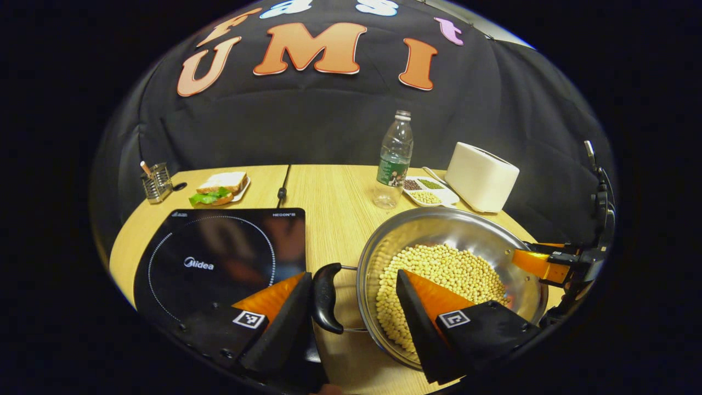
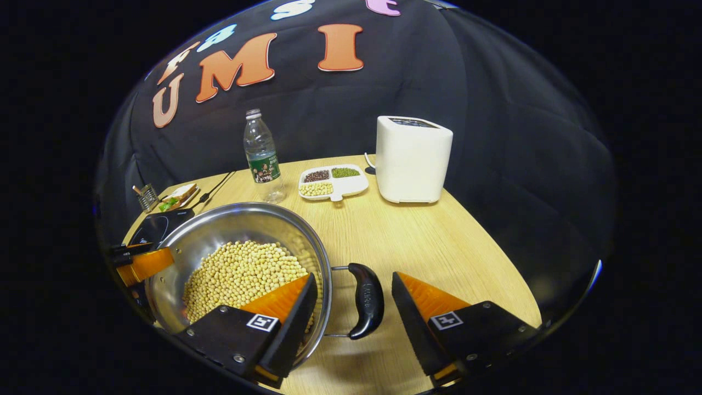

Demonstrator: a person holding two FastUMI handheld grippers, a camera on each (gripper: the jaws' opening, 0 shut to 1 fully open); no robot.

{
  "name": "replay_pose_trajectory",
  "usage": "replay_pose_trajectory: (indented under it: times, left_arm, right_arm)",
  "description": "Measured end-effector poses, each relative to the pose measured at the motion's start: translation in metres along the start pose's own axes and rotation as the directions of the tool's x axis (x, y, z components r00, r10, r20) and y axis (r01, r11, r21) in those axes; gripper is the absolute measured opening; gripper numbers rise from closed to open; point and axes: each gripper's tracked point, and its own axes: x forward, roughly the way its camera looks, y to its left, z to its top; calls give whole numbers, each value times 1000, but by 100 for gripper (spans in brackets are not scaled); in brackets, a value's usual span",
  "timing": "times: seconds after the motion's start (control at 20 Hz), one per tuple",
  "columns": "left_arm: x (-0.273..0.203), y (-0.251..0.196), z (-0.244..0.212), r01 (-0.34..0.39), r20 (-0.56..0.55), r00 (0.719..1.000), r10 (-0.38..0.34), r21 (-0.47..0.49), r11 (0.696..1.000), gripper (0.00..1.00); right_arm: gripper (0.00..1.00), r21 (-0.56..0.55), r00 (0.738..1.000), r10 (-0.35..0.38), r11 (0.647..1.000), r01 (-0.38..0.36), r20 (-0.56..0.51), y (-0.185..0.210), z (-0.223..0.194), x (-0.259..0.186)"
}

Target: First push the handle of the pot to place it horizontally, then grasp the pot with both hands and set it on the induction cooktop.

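The left gripper view rode low and close over the pot [image 1: 449,274], looking across the surface [image 1: 334,208] toward the booth's back wall, with the induction cooktop [image 1: 219,263] to its left. The right gripper view sat close at the pot's [image 2: 241,258] opposite side, facing the same wall but angled toward the white appliance [image 2: 411,159]. Both views shared the pot, the bottle [image 1: 394,159] [image 2: 263,156], the divided dish [image 1: 428,192] [image 2: 332,182] and, dim at the right view's edge, probably the cooktop [image 2: 156,226]. Each also caught the other tool across the pot [image 1: 548,263] [image 2: 140,263].
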Motion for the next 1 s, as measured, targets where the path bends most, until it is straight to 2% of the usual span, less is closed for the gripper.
replay_pose_trajectory:
  times: [0.05, 0.1, 0.2, 0.3, 0.4, 0.45, 0.5, 0.7, 0.85, 1.0]
  left_arm:
    - [1, 1, 4, 14, 10, 1000, -14, -2, 1000, 100]
    - [2, 0, 1, 24, 1, 1000, -24, -6, 1000, 99]
    - [3, 0, 1, 35, -3, 999, -35, 4, 999, 99]
    - [4, 3, -1, 17, -15, 1000, -17, 25, 1000, 99]
    - [4, 18, -1, -39, -31, 999, 40, 25, 999, 89]
    - [10, 13, 0, -24, -33, 999, 24, -15, 1000, 77]
    - [7, 16, 0, -25, -42, 999, 24, -11, 1000, 64]
    - [6, 15, -1, -30, -65, 997, 30, -3, 1000, 59]
    - [4, 15, 0, -40, -51, 998, 40, -13, 999, 51]
    - [4, 13, 0, -53, -74, 996, 52, -19, 998, 48]
  right_arm:
    - [83, 5, 1000, 10, 1000, -10, 3, 2, 0, 2]
    - [75, 5, 1000, 10, 1000, -10, 3, 1, 0, 3]
    - [65, 11, 1000, 13, 1000, -13, -5, 2, 0, 1]
    - [65, 40, 999, 19, 999, -17, -27, 3, -1, 2]
    - [61, 43, 999, 18, 999, -17, -29, 3, -1, 3]
    - [60, 33, 999, 16, 999, -15, -28, 3, -2, 3]
    - [58, 31, 1000, 18, 999, -17, -23, 3, -1, 1]
    - [51, 45, 999, 36, 998, -35, -24, 3, 0, 1]
    - [47, 57, 999, 43, 997, -41, -25, 3, 2, 1]
    - [43, 122, 998, 49, 992, -44, -44, 3, 2, 0]
